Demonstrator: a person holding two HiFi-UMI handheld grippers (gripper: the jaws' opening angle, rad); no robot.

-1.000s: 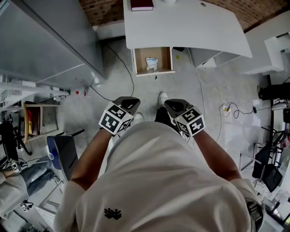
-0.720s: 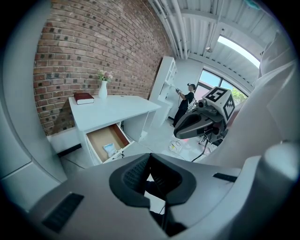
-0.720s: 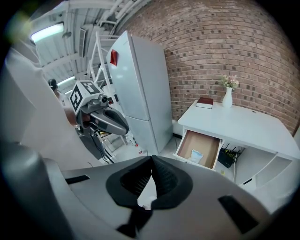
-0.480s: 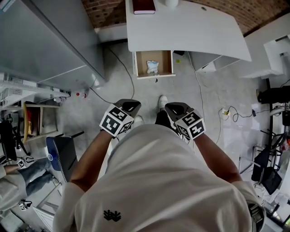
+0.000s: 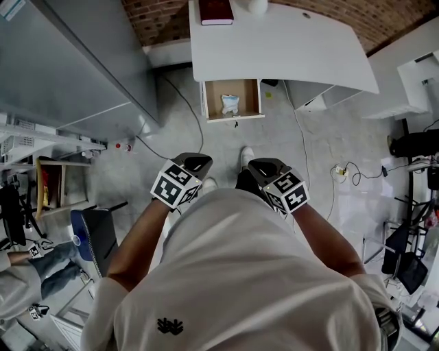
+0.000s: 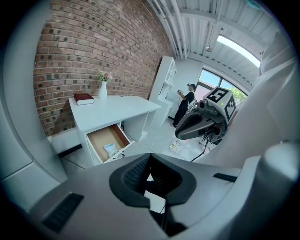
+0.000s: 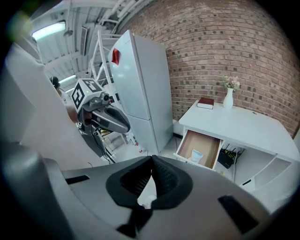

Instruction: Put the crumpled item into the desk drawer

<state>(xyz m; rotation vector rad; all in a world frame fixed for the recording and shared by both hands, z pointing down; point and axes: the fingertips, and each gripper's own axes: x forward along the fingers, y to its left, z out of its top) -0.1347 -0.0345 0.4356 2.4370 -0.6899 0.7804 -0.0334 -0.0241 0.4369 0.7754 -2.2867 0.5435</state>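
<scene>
Drawer (image 5: 215, 92) lower in view; crumpled item (image 5: 230, 103) indistinct

Well ahead of your left claw (image 5: 194, 162), close to the brick wall (image 5: 154, 14), a dark red book (image 5: 215, 11) lies flat. A white vase (image 5: 258, 5) stands near it on the right and holds small flowers (image 7: 229, 82). Left of that claw stands a tall pale refrigerator (image 5: 68, 62), and further left is a low shelf (image 5: 51, 184). Right of your right claw (image 5: 265, 166), a cable (image 5: 346, 166) lies looped on the floor (image 5: 171, 123). Behind and left of the left claw, another person (image 5: 27, 274) sits beside what looks like a blue chair (image 5: 96, 233).
</scene>
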